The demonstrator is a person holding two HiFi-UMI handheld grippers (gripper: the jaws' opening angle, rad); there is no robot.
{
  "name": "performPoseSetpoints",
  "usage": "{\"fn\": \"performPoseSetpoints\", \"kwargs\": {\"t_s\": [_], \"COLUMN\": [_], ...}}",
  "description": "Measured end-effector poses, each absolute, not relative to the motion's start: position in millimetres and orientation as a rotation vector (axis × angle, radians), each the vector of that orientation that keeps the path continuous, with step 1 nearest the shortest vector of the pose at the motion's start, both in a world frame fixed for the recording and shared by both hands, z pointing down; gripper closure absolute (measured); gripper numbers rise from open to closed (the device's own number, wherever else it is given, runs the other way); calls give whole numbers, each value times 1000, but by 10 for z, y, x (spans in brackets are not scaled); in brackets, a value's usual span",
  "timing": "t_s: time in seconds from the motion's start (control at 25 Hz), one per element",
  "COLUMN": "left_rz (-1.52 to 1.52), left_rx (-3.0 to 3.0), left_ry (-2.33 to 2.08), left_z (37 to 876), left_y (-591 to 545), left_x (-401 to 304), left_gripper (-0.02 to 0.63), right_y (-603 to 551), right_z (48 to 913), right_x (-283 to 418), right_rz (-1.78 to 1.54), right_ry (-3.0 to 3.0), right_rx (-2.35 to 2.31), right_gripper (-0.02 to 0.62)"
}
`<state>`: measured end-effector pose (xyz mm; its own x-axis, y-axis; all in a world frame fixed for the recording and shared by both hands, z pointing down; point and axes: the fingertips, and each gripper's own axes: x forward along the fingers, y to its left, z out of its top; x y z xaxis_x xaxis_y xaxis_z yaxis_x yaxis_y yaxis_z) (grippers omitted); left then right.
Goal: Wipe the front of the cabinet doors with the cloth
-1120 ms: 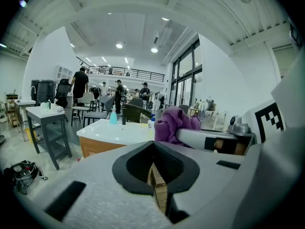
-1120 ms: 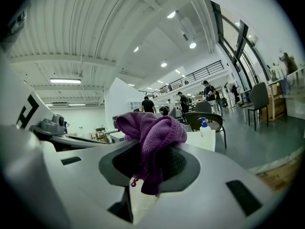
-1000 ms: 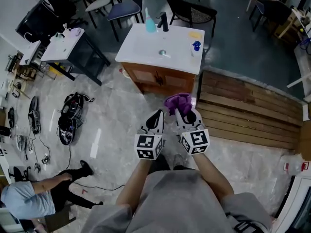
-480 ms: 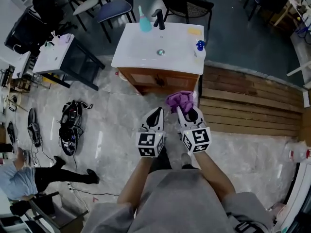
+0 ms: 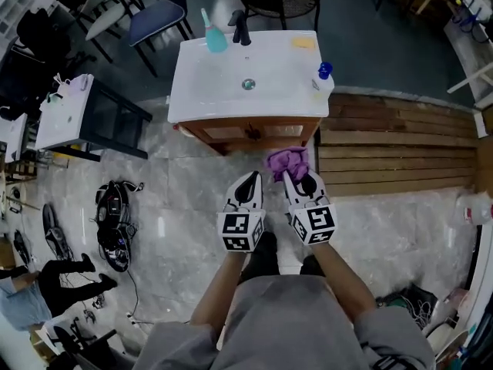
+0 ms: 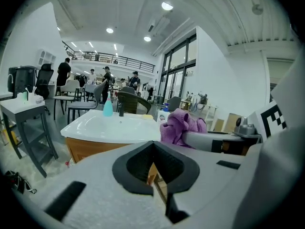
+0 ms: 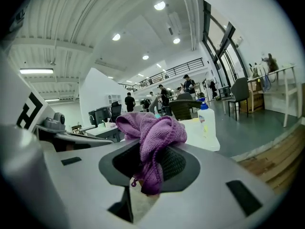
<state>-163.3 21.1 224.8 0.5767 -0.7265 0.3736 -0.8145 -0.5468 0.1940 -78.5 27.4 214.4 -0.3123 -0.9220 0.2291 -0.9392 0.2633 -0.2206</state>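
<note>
**Cloth in hand, doors not yet touched: where this could slip**

Head view: the right tool (image 5: 297, 177) is clamped on the purple cloth (image 5: 286, 160), held out in the air short of the cabinet doors (image 5: 254, 132). The left tool (image 5: 248, 185) sits just beside it, jaws together on nothing. We see the doors only as a thin wooden strip under the white counter (image 5: 208, 91), so we judge loosely. A dark spot where they meet may be a handle, and a trailing fold could catch on it. A pump bottle (image 5: 322, 77) stands at the counter's right corner, above the right door. We think a high upward stroke could knock it off.

Left gripper view: the pads meet at their tips with nothing between them. The right tool and its cloth hang close at the right. With the two tools this near each other, a wide sideways wipe could bump them together.

Right gripper view: the cloth is a bunched wad, pinched by one fold, with a short tail hanging down between the jaws. Our chief worry is that pressing and dragging it across wood could tug the fold free. Should the wad roll aside, the hard jaw tips could meet the door, not the cloth, and scratch it.
</note>
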Motion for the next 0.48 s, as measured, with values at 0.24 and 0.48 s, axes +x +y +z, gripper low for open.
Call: {"fn": "performPoseSetpoints", "kwargs": {"t_s": [0.24, 0.48], "left_rz": [366, 396], "left_rx": [2474, 2458], "left_ry": [-1149, -1101], "left_z": [2479, 2816], "left_y": [-15, -222], "left_x": [-1729, -1736], "left_gripper": [598, 598], "right_y": [97, -87], "right_z": [2356, 2683], "right_x": [-904, -914], "right_rz": [489, 526], "right_ry": [-2360, -2299], "right_rx": [1863, 1888], "right_gripper": [500, 500]}}
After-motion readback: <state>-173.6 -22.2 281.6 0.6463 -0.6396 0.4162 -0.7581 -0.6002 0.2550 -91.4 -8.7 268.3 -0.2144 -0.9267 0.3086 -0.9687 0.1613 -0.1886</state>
